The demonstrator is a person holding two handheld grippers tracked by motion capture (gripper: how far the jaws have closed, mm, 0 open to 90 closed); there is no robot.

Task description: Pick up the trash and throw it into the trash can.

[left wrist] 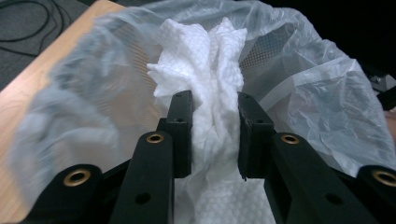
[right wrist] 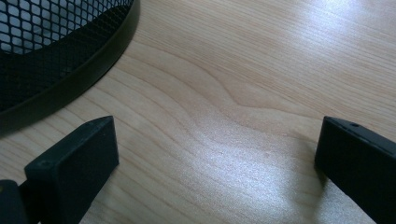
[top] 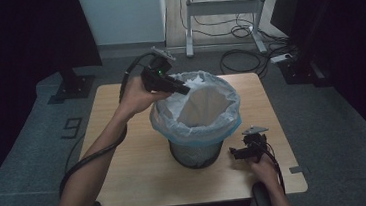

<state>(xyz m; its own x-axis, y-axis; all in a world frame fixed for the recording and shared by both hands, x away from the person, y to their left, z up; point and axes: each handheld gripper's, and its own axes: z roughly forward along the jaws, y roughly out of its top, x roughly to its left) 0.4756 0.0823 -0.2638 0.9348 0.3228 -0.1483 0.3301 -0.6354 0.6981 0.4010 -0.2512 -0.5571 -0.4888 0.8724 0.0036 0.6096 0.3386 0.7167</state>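
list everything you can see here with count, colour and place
paper towel: 1, white, crumpled, clamped in the left gripper over the bin's mouth
bin: 1, black mesh, middle of the table
bin liner: 1, clear plastic with a blue edge, folded over the bin's rim
table: 1, light wood
desk: 1, white frame, on the floor behind
cables: several, black, on the floor behind
left gripper: 1, black, at the bin's far left rim
right gripper: 1, black, jaws wide, low over the table right of the bin
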